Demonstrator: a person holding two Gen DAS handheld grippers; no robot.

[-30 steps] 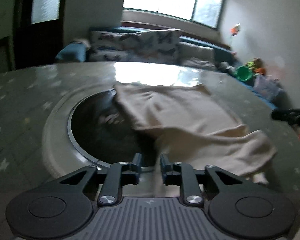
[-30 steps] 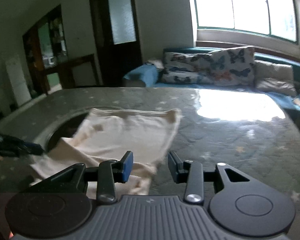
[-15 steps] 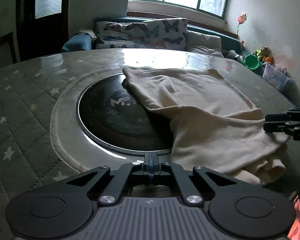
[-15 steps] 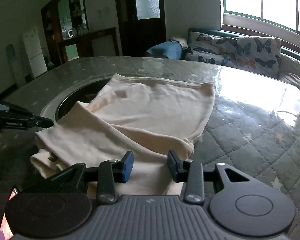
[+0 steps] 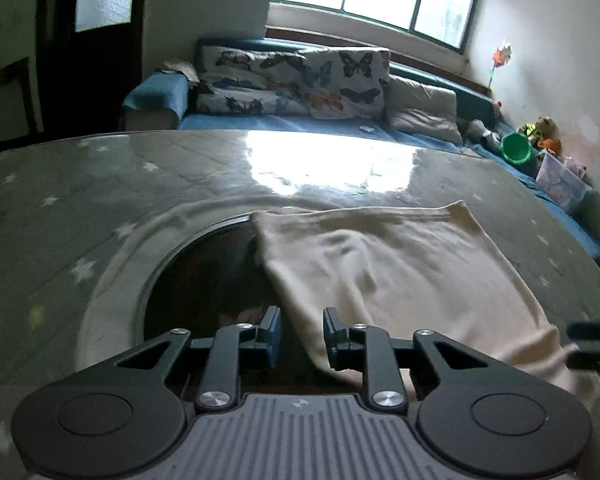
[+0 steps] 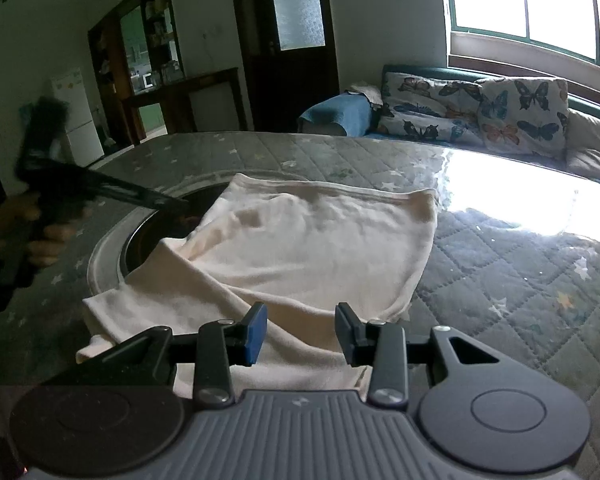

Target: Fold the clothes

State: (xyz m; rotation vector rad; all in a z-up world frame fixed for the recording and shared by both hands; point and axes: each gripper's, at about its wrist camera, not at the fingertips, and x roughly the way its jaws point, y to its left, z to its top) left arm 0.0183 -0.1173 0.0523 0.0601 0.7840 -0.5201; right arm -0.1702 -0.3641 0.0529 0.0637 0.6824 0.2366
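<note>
- Cream garment lies partly folded on quilted worktop, centre frame, its left edge over a dark round inset.
- Right tool at lower centre, jaws apart above the garment's near edge, nothing gripped.
- Left tool, blurred, at left, held by a hand.

The left tongs, held in a hand seen at the edge of the right wrist view, have just been opened with nothing pressed between the pads, while the right tongs are likewise held parted and angled downward.
</note>
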